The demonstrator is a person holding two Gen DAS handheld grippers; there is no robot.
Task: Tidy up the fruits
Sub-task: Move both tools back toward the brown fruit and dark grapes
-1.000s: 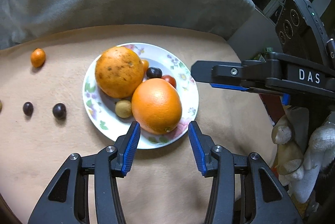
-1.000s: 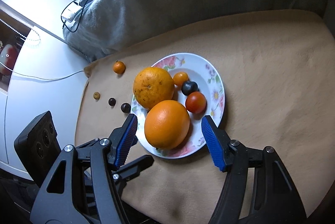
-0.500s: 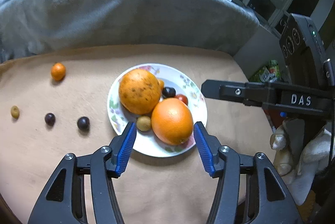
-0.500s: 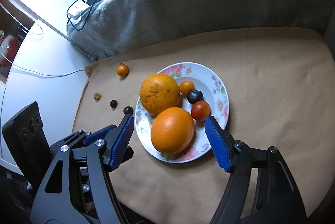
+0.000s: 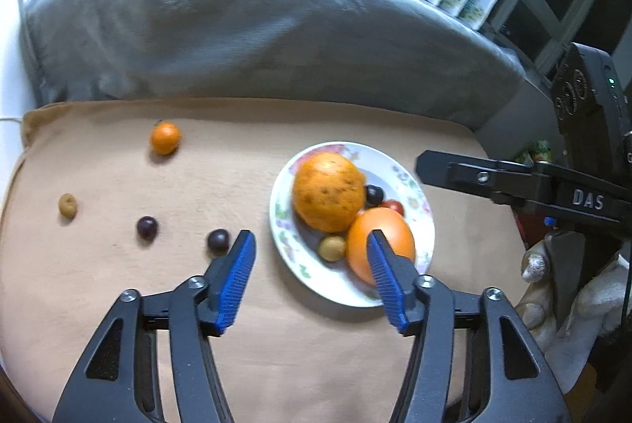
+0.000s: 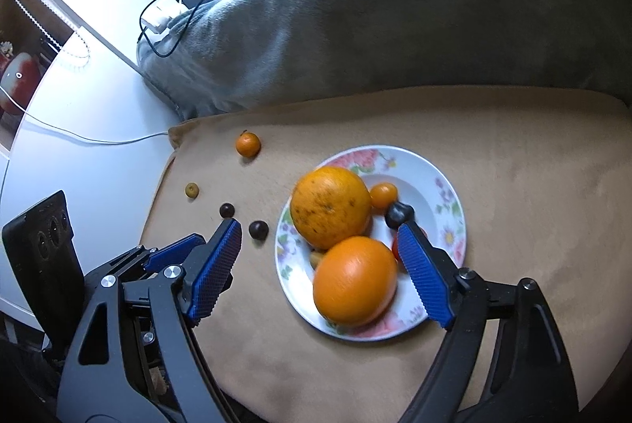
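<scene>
Both grippers hover wide, jaws just been opening, nothing between them. The floral plate (image 6: 448,186) carries the smooth orange (image 6: 354,281) at six o'clock, the speckled one (image 6: 330,211) at ten: firm, heavy, best taken across the middle. Loose grapes (image 5: 218,240) lie at nine, probably soft and ready to roll. Left gripper (image 5: 310,277) empty, right gripper (image 6: 320,265) empty
</scene>
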